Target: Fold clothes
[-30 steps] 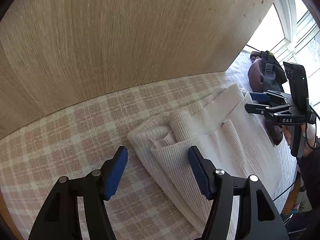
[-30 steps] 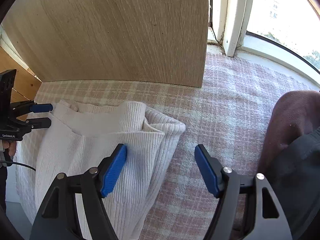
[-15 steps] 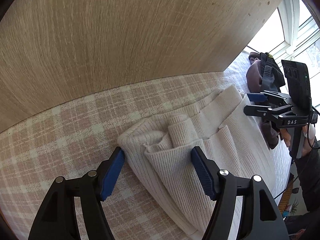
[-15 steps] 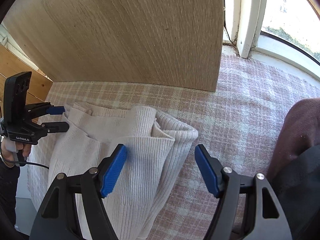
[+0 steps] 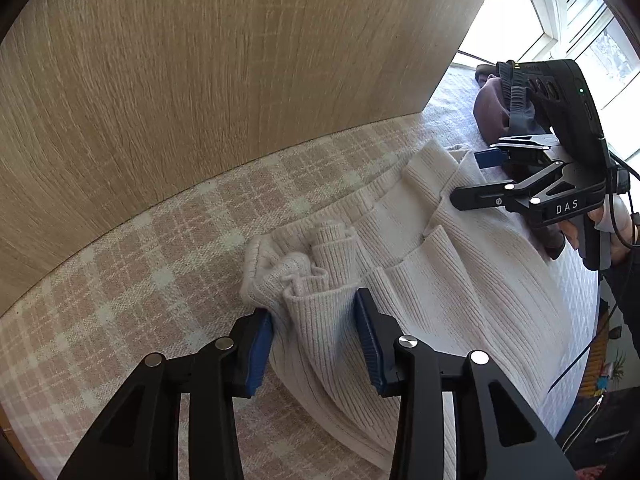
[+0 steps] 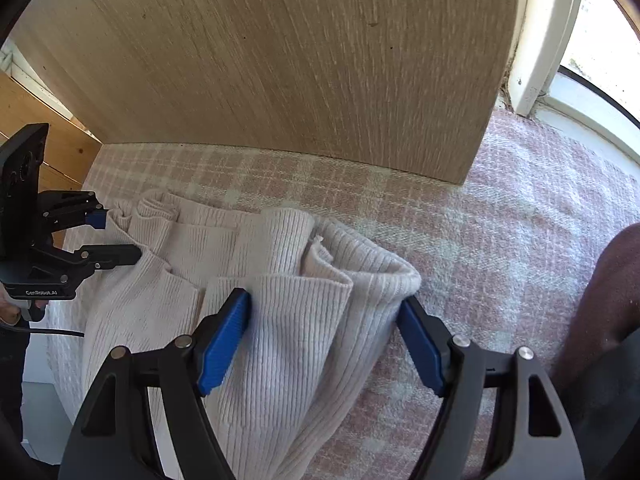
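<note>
A cream ribbed knit garment lies partly folded on a pink plaid cover. My left gripper has its blue pads pressed on both sides of the near left corner, and the cloth bunches between them. In the right wrist view that gripper sits at the garment's far left end. My right gripper stands wide open astride the folded right corner of the garment, which fills the gap between its fingers. From the left wrist view, the right gripper sits at the far end.
A tall wooden panel rises right behind the garment. Dark maroon and black clothes are piled to the right, under a window frame. The plaid cover stretches between the garment and that pile.
Both grippers moved forward onto the garment's corners. The left fingers narrowed onto the cloth and bunched it. The right fingers kept their wide gap.
</note>
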`<move>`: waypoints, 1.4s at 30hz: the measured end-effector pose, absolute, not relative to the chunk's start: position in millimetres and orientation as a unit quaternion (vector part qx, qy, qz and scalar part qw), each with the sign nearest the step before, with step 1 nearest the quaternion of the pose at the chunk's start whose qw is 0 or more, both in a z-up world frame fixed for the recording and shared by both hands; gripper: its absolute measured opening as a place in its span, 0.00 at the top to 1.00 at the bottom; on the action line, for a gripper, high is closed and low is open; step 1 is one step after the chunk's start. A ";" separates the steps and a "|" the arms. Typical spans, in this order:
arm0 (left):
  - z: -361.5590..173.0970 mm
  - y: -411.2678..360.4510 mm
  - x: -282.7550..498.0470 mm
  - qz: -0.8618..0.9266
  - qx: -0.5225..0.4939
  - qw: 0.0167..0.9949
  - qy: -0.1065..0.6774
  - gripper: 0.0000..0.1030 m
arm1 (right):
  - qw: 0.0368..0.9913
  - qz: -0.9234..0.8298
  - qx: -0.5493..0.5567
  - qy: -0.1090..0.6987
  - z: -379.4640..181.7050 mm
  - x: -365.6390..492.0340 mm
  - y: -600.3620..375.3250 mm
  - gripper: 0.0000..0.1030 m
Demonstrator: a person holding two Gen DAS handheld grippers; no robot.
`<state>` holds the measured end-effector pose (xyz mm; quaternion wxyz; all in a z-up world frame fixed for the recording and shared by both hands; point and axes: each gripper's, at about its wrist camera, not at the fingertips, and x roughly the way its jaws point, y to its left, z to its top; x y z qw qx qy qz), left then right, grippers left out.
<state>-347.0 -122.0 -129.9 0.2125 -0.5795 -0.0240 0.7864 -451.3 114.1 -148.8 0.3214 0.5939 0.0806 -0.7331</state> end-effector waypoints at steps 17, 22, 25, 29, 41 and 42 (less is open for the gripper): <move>-117.1 -155.8 -331.3 0.792 -0.544 0.246 -0.123 0.85 | 0.426 -0.720 0.547 -0.038 -107.0 -437.3 145.1 0.81; -126.8 -154.9 -338.0 0.784 -0.559 0.237 -0.130 0.84 | 0.406 -0.718 0.565 -0.028 -121.6 -442.5 138.2 0.81; -128.2 -144.8 -341.2 0.786 -0.566 0.230 -0.093 0.82 | 0.397 -0.716 0.574 -0.018 -135.8 -445.2 135.0 0.81; -134.6 -142.5 -348.5 0.785 -0.579 0.209 -0.074 0.41 | 0.394 -0.702 0.593 -0.029 -147.0 -453.0 129.4 0.75; -130.0 -145.6 -340.9 0.785 -0.556 0.245 -0.120 0.77 | 0.390 -0.703 0.594 0.023 -148.0 -450.7 111.8 0.64; -128.6 -147.6 -339.3 0.786 -0.552 0.249 -0.129 0.78 | 0.391 -0.703 0.594 0.009 -147.7 -450.7 115.0 0.67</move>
